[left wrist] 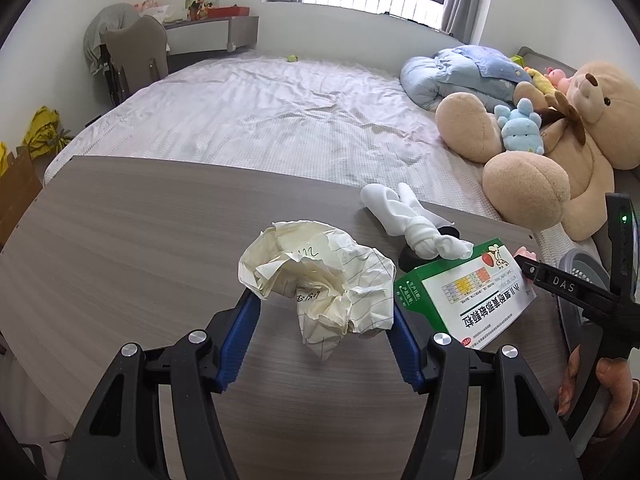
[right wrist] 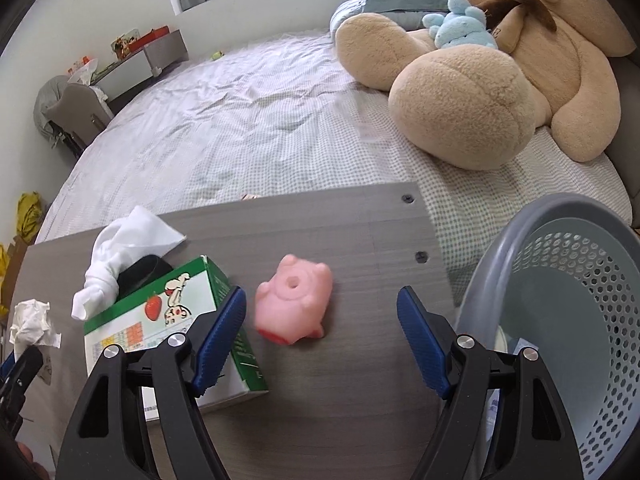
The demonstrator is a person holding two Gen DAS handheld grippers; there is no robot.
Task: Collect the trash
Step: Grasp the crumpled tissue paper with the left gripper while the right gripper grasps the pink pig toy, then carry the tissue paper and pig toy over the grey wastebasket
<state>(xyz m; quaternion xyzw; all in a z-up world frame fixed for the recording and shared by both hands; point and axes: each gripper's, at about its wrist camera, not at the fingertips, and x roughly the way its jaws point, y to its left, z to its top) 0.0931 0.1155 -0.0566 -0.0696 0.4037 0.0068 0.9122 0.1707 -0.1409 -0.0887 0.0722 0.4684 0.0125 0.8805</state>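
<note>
A crumpled ball of cream lined notepaper [left wrist: 320, 284], scribbled with pen marks, sits on the grey wood-grain tabletop [left wrist: 120, 240] between the blue-padded fingers of the left gripper [left wrist: 322, 322], whose jaws stand spread around the wad; the pads appear to touch its edges, but whether they are pressing it cannot be told. The paper looks light and springy, likely to crush further under pressure, so a squeeze across its bulky middle should hold it better than a pinch on a loose flap. Just beside it, to the right, lies a green-and-white cardboard medicine box [left wrist: 468, 288], also light but stiffer, best taken across its narrow sides. Behind the box rest a knotted white cloth [left wrist: 416, 226] and a dark object that is mostly hidden. The right gripper [right wrist: 320, 330] hangs with jaws wide apart and nothing between them, over a pink rubber pig toy [right wrist: 294, 300] lying on its side near the table's far corner. A grey perforated plastic basket [right wrist: 568, 280] stands just off the table's right edge, a likely place for the trash. Beyond the table stretches a bed with a large tan teddy bear [right wrist: 480, 92]
</note>
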